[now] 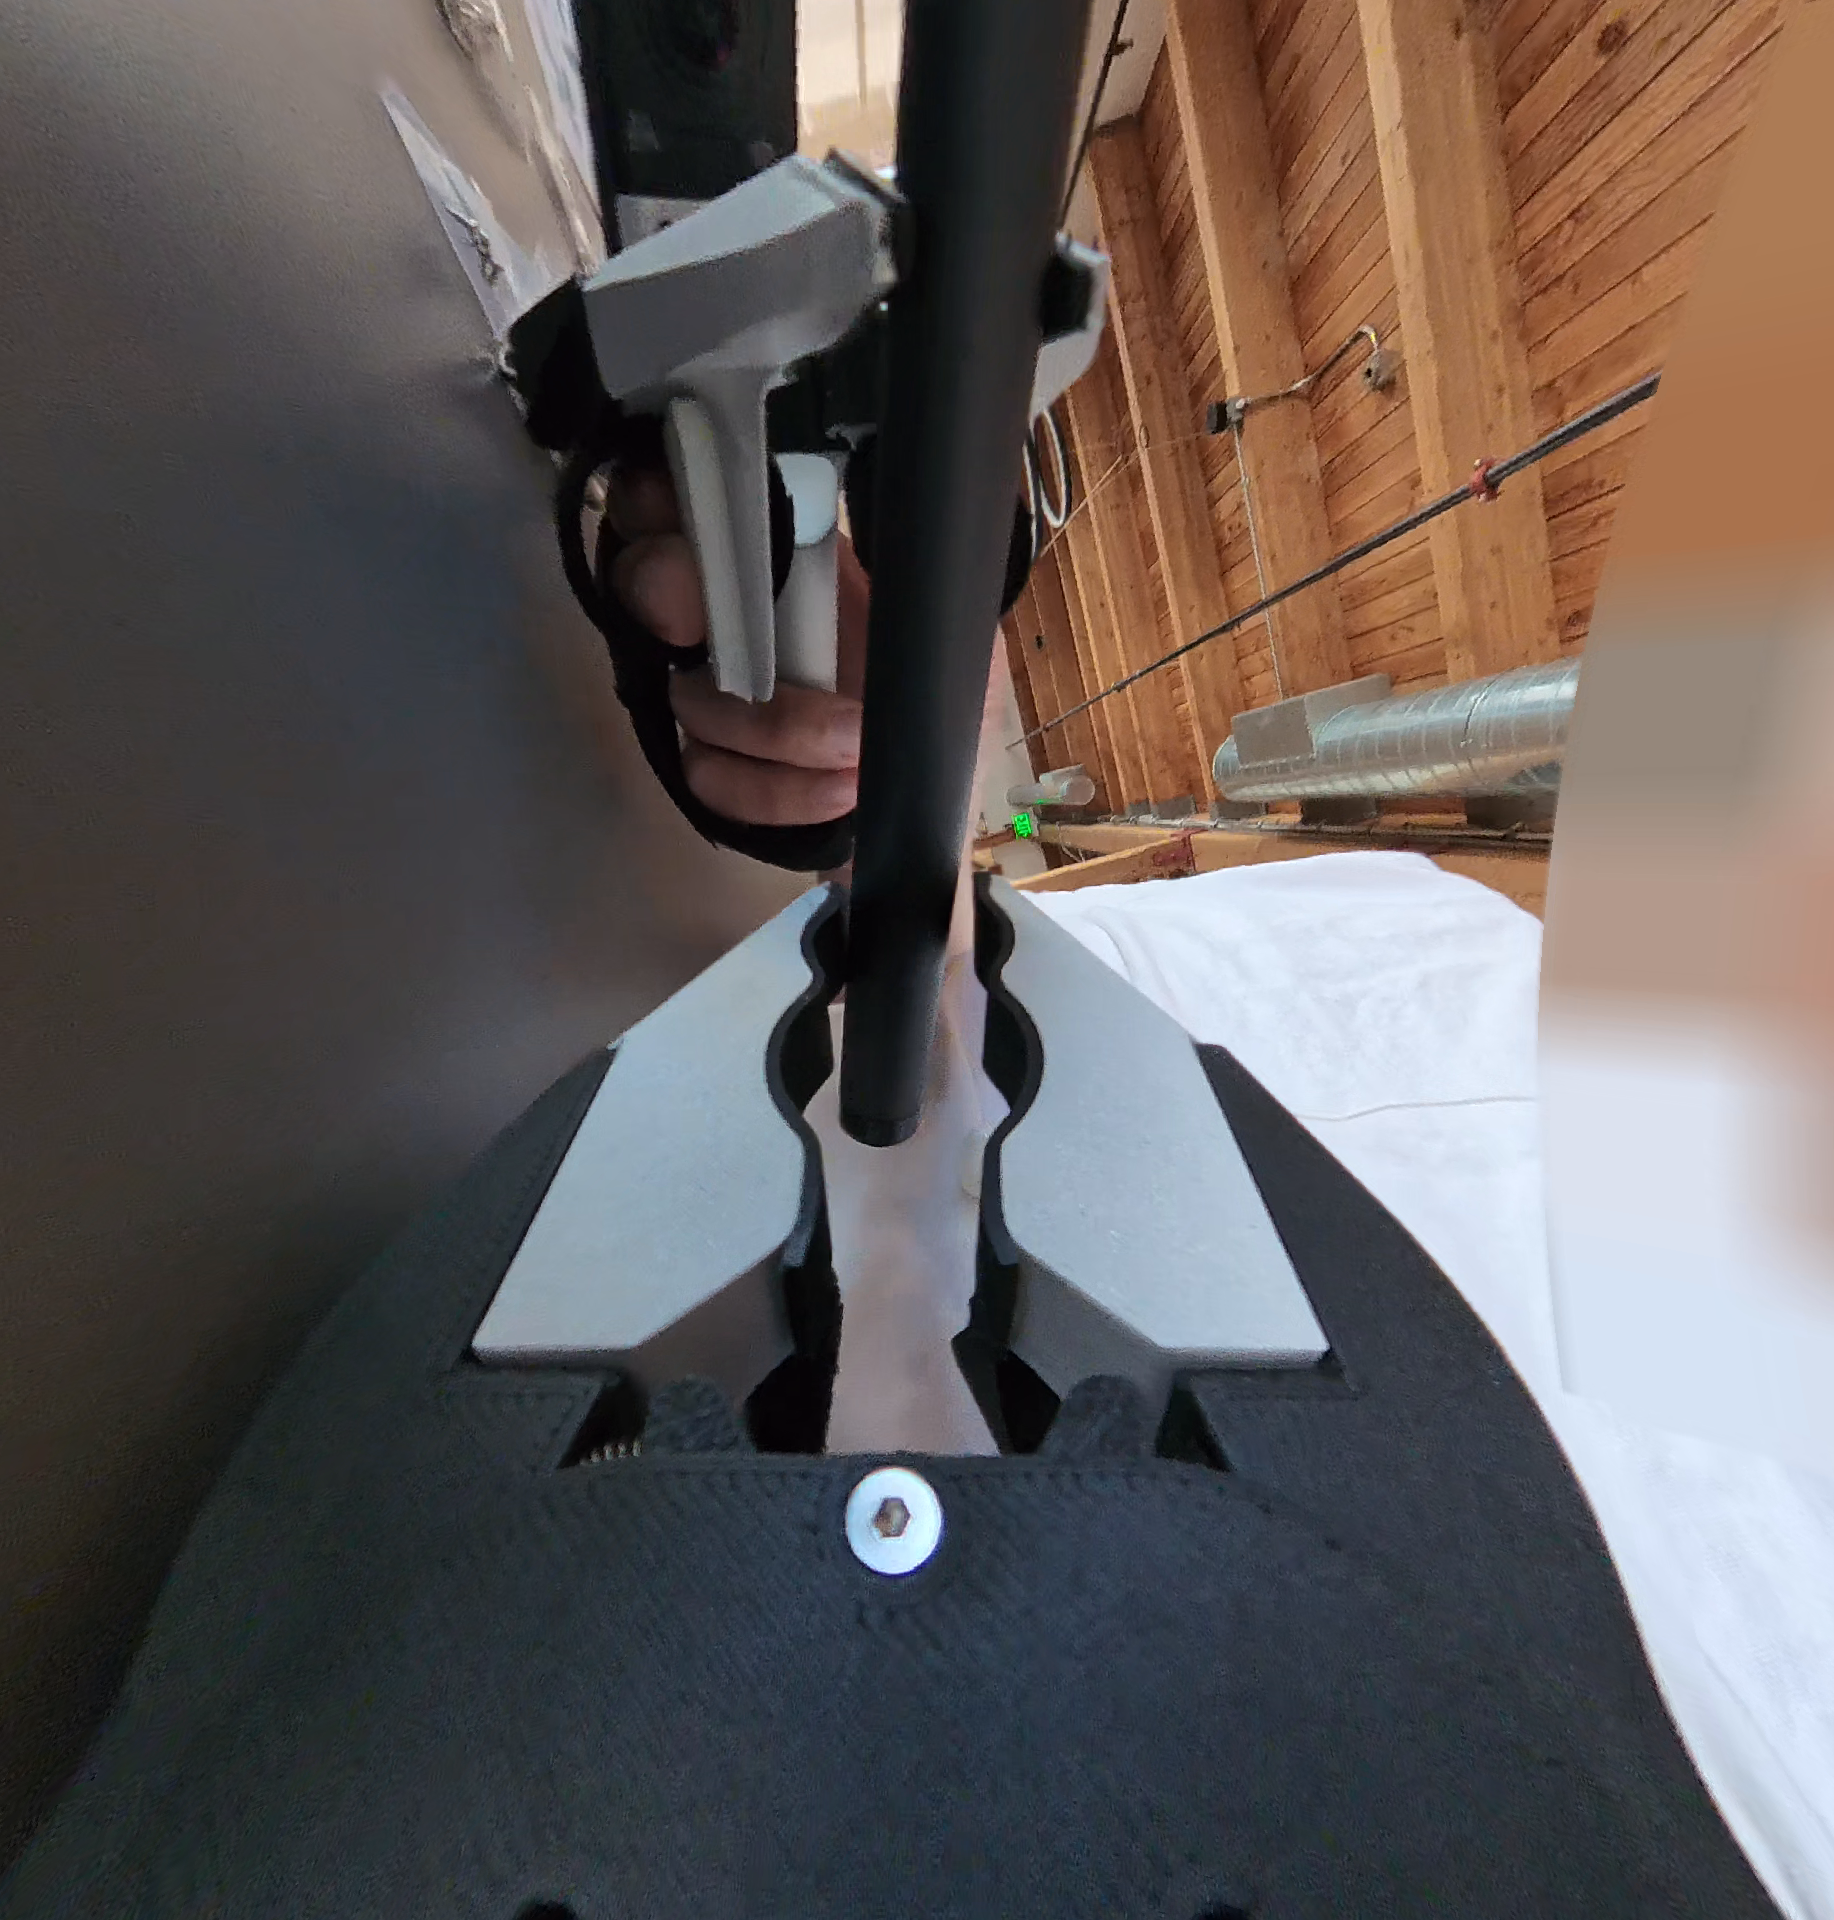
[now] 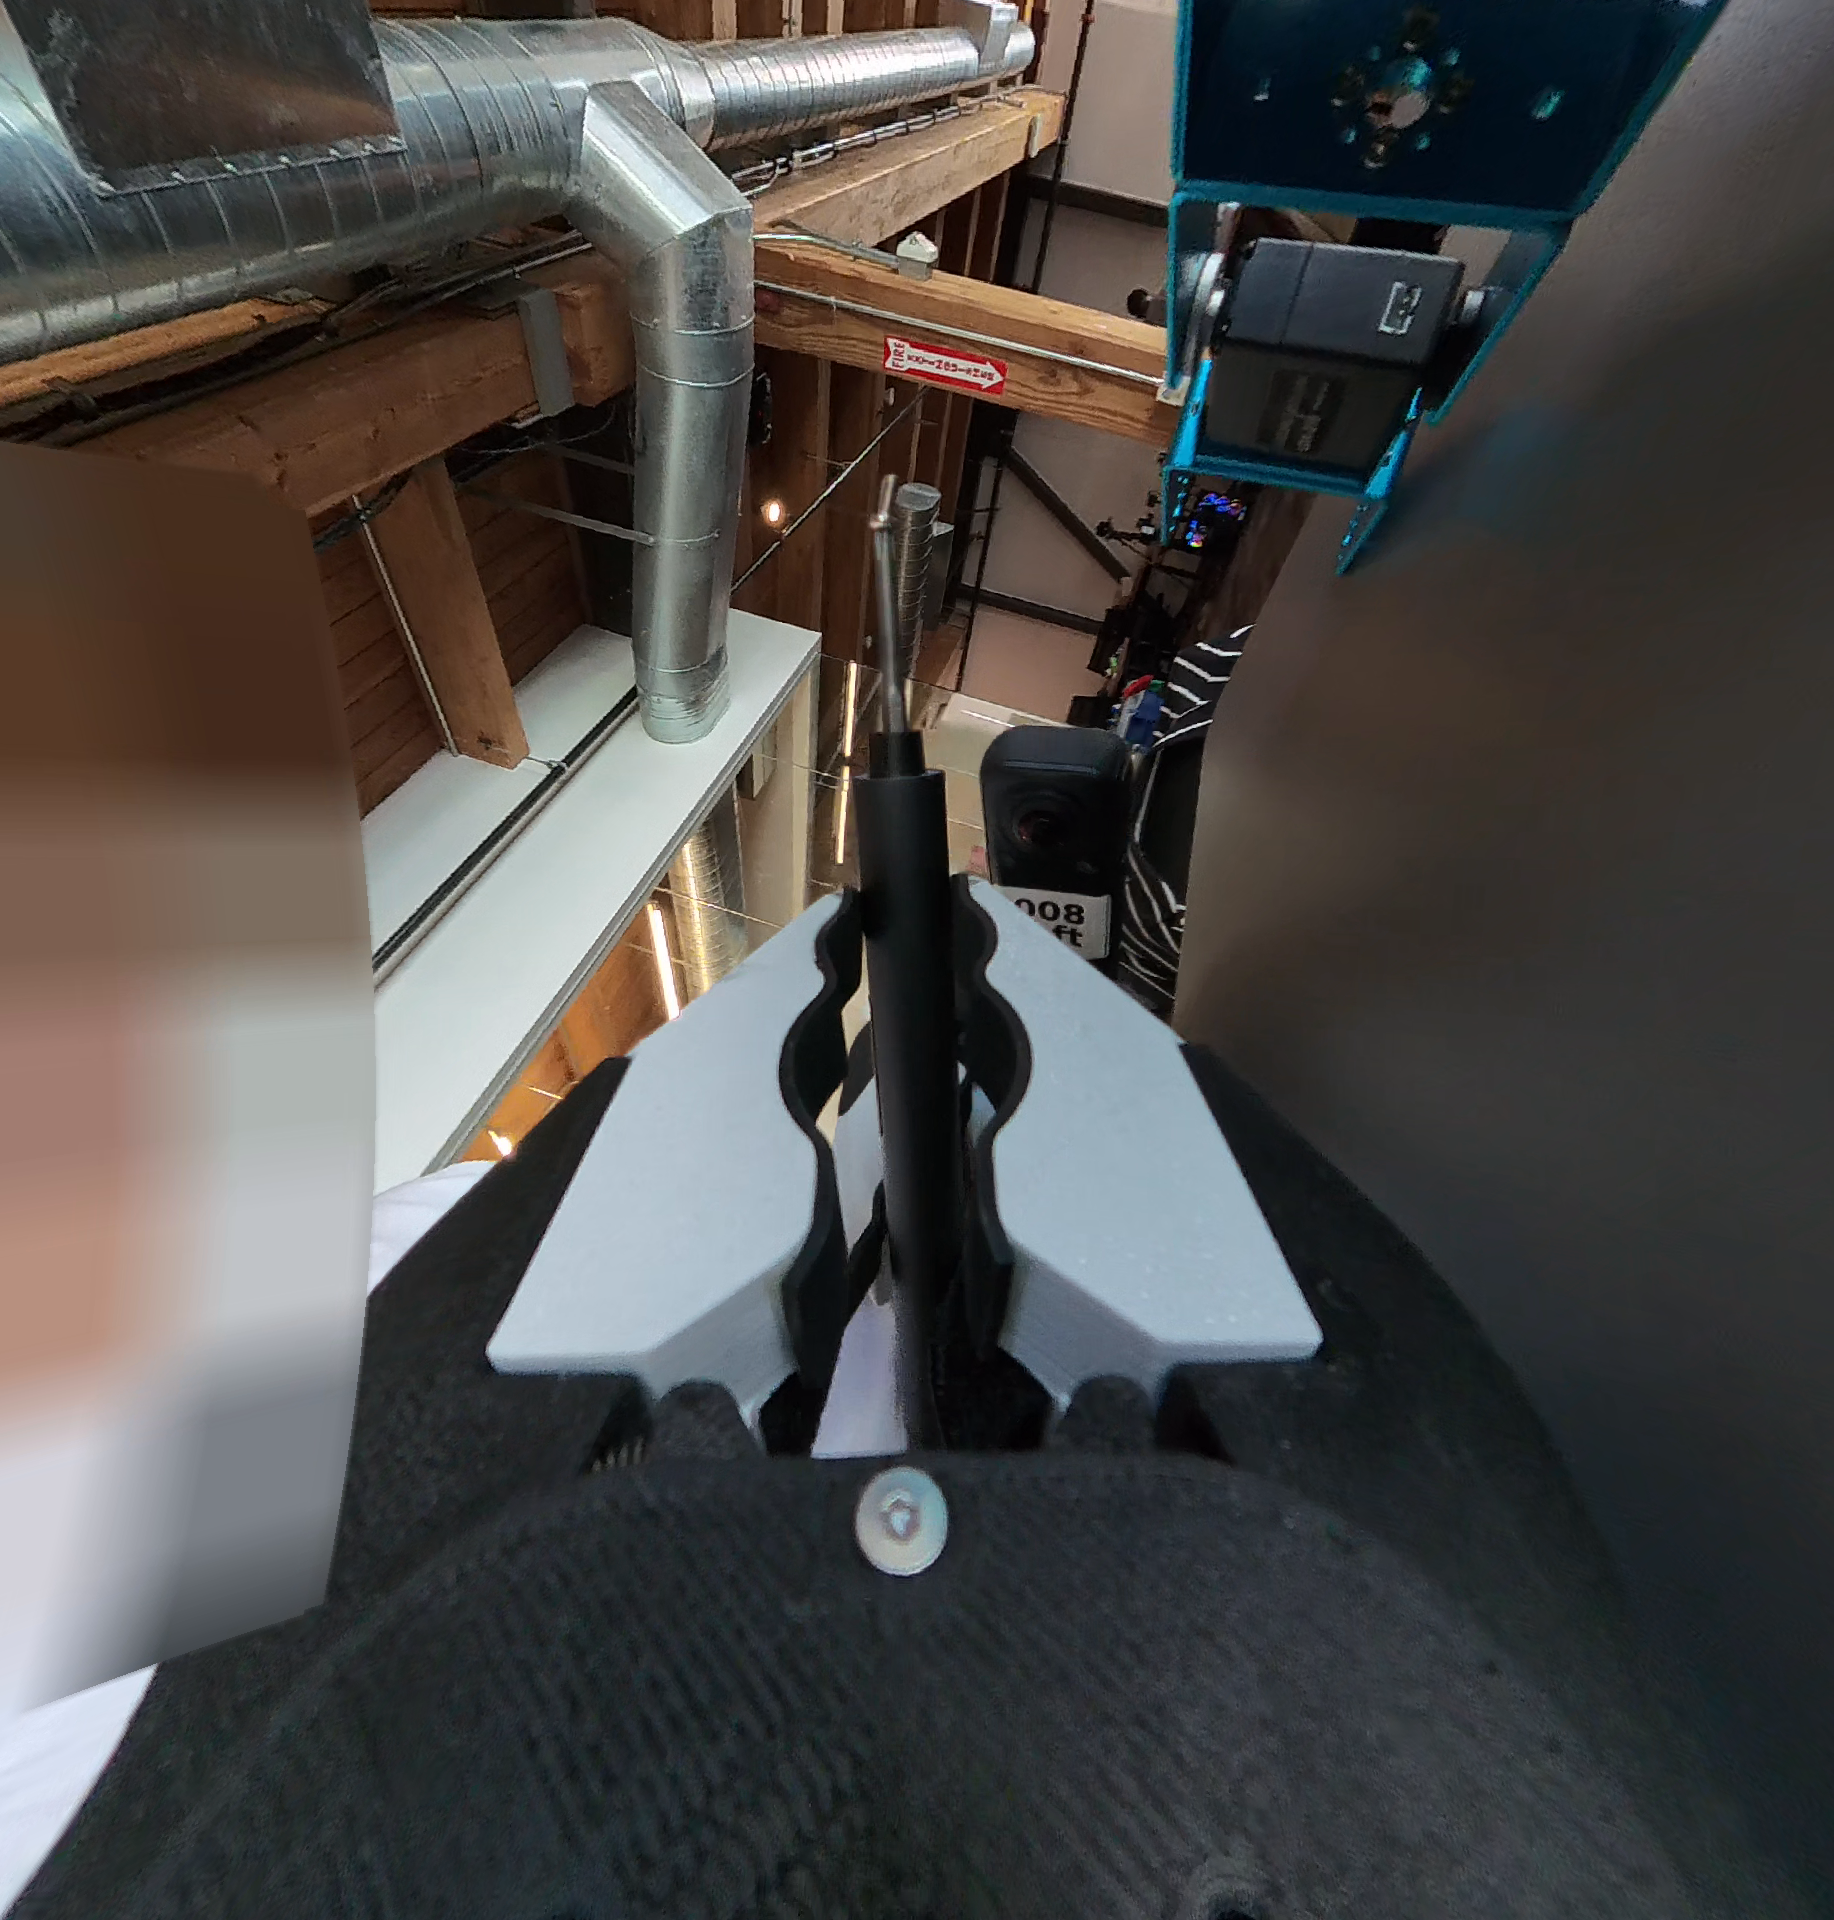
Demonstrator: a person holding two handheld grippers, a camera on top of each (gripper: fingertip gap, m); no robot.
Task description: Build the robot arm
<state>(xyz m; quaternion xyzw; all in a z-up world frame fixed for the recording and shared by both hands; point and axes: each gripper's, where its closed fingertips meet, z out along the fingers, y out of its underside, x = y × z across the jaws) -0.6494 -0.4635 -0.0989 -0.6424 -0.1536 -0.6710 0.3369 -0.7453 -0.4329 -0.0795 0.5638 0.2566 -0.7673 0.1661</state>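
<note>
A long black rod (image 1: 928, 520) runs between the fingers of my left gripper (image 1: 913, 904). Its flat end (image 1: 877, 1122) sits deep between the jaws, which close about it, the left pad touching. Farther up the rod, my right gripper (image 1: 954, 281) clamps it, held by a hand (image 1: 767, 727). In the right wrist view, my right gripper (image 2: 908, 904) is shut on the same black rod (image 2: 908, 1039). A thin metal shaft with a bent tip (image 2: 889, 582) sticks out of the rod's far end.
A dark grey surface (image 1: 217, 727) stands close on the left, white cloth (image 1: 1308, 1039) on the right. A blue metal bracket with a grey motor (image 2: 1318, 343) hangs at upper right. A black camera (image 2: 1048, 821) and a striped sleeve (image 2: 1193, 707) lie beyond. Silver ducts (image 2: 674, 468) and wooden beams are overhead. There is about 10 cm between the tips of the two grippers.
</note>
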